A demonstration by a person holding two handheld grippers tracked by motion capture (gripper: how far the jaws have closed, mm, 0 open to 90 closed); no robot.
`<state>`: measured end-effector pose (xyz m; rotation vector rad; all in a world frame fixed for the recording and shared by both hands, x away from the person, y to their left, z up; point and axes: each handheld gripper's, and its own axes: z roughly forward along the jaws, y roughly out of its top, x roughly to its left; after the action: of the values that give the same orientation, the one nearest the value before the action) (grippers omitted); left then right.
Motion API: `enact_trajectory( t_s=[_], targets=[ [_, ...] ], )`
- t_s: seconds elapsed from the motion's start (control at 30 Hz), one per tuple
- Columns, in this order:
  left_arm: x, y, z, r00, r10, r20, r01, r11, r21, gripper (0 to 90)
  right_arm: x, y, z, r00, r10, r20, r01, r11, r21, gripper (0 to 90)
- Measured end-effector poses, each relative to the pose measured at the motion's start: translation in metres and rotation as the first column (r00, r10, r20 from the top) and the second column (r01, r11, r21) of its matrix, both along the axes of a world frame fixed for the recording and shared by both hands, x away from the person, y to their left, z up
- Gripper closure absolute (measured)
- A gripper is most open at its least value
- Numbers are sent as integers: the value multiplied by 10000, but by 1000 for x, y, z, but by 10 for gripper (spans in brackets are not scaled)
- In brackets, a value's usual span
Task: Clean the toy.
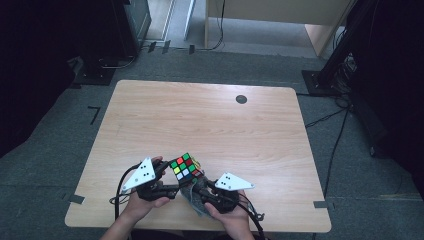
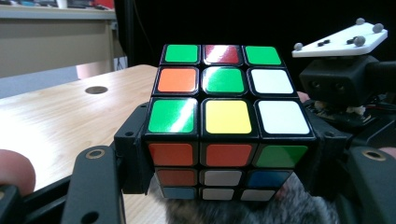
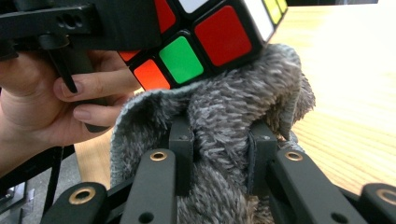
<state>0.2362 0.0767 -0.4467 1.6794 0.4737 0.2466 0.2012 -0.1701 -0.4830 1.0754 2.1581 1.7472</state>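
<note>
The left gripper is closed on the cube; its two black jaws press on the cube's left and right sides. The cube is held in the air above the table, near the front edge and about at the middle of it. Its top face has green, red, orange, yellow and white squares. The right gripper is closed on a grey fluffy cloth, with a fold of it pinched between the jaws. The cloth touches the underside of the cube. In the high view the left gripper and the right gripper are close together, with the cube between and just beyond them. The left hand is wrapped around its gripper's handle.
</note>
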Motion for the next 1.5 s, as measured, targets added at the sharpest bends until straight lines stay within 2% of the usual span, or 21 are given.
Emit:
enact_trajectory(
  t_s=[0.17, 0.3, 0.4, 0.5, 0.6, 0.67, 0.77, 0.87, 0.97, 1.03, 1.1, 1.13, 1.23, 1.33, 1.37, 1.4, 1.5],
  targets=[
    [2, 5, 0, 9997, 231, 2, -231, 9997, -14, 340, 5, -17, 6, 9980, -629, 102, 624, 9973, 392, 705],
    [3, 4, -1, 9997, 218, -78, -218, 9998, -2, 340, 9, -25, 8, 9954, -956, 113, 949, 9941, 522, 705],
    [2, 0, 0, 9999, 137, -72, -138, 9999, -54, 340, 9, -19, 4, 9979, -645, -5, 644, 9963, 570, 706],
    [0, -2, 0, 10000, 96, -19, -96, 10000, -21, 340, 5, -4, -3, 10000, 25, -76, -22, 9993, 384, 705],
    [1, -1, -1, 9999, 158, 3, -158, 9999, 41, 340, 4, 0, -3, 10000, 86, 2, -86, 9999, 143, 705],
    [3, 1, -1, 9996, 268, -23, -268, 9996, 32, 340, 7, -6, -1, 9999, -151, 58, 149, 9996, 252, 704],
    [4, 4, -2, 9993, 370, -64, -370, 9993, 45, 340, 11, -23, 5, 9968, -800, 69, 795, 9954, 543, 705],
    [5, 4, -3, 9992, 394, -117, -393, 9992, 92, 340, 13, -41, 14, 9894, -1441, 187, 1421, 9865, 809, 704],
    [3, 0, -4, 9994, 348, -28, -347, 9988, 335, 340, 13, -49, 23, 9855, -1634, 449, 1592, 9834, 866, 704],
    [1, -4, -5, 9993, 361, 118, -368, 9966, 739, 340, 11, -50, 30, 9855, -1612, 529, 1550, 9824, 1044, 703],
    [-3, -11, -6, 9981, 433, 438, -491, 9887, 1418, 340, 7, -48, 38, 9848, -1574, 736, 1482, 9820, 1169, 703],
    [-5, -13, -7, 9975, 454, 533, -535, 9853, 1622, 340, 3, -45, 43, 9849, -1488, 889, 1381, 9836, 1163, 702],
    [-9, -23, -11, 9950, 406, 910, -618, 9679, 2435, 340, -6, -35, 53, 9859, -1166, 1197, 1054, 9898, 958, 701],
    [-11, -29, -14, 9944, 388, 986, -656, 9564, 2845, 340, -11, -20, 54, 9864, -754, 1458, 729, 9971, 221, 691],
    [-11, -31, -16, 9930, 469, 1081, -786, 9468, 3120, 340, -12, -14, 53, 9840, -718, 1630, 755, 9970, -167, 684],
    [-11, -33, -17, 9921, 493, 1154, -845, 9424, 3237, 340, -13, -9, 51, 9799, -725, 1856, 850, 9945, -604, 681],
    [-12, -34, -18, 9902, 464, 1316, -889, 9369, 3380, 341, -11, -8, 49, 9826, -547, 1775, 692, 9946, -769, 684]
  ],
)
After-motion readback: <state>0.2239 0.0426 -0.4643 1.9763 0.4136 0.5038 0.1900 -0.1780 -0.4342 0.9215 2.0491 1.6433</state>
